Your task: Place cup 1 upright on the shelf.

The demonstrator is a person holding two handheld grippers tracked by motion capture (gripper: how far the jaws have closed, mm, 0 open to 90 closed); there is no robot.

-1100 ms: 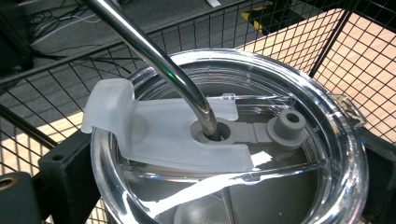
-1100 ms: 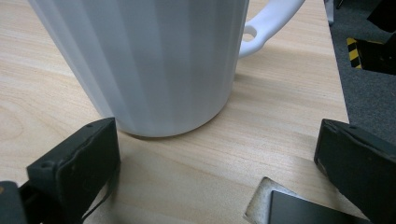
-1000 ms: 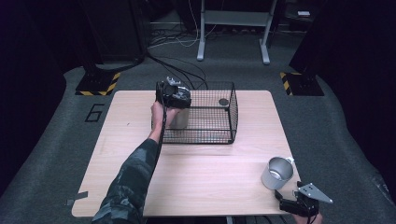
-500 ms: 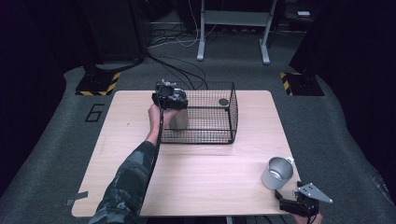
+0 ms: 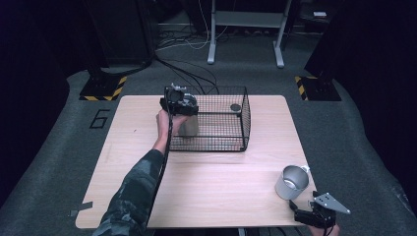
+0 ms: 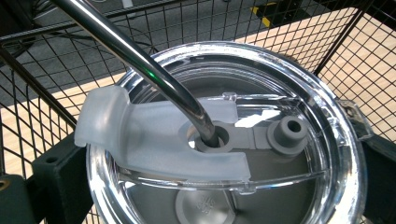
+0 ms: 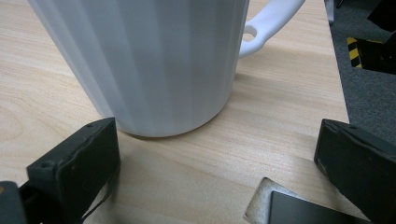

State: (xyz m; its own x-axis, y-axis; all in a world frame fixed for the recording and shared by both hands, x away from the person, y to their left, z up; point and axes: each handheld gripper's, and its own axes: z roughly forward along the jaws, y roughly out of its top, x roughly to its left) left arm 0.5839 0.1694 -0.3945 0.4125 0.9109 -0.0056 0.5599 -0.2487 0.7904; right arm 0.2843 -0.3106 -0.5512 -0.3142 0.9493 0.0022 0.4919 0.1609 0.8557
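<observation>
Left gripper: your left gripper point(image 5: 178, 101) clamps the steel tumbler point(image 5: 187, 126), a jaw on either side of its rim.
Tumbler: brushed cylinder with a clear ribbed plastic lid point(image 6: 224, 140) and a bent polished metal straw point(image 6: 140, 60); it stands at the left end of the black wire-mesh basket point(image 5: 231, 142).
Basket: a small dark round disc point(image 5: 235, 107) lies in its far right corner.
Right gripper: your right gripper point(image 5: 314, 214) sits at the table's point(image 5: 211, 182) near right corner, jaws spread wide, holding nothing.
Mug: a white fluted ceramic mug point(image 7: 144, 60) with a looped handle stands just beyond those jaws on the pale wood-grain top.

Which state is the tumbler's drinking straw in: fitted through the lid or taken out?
Fitted. In the left gripper view, the metal straw passes through the hole in the clear lid of the tumbler.
</observation>
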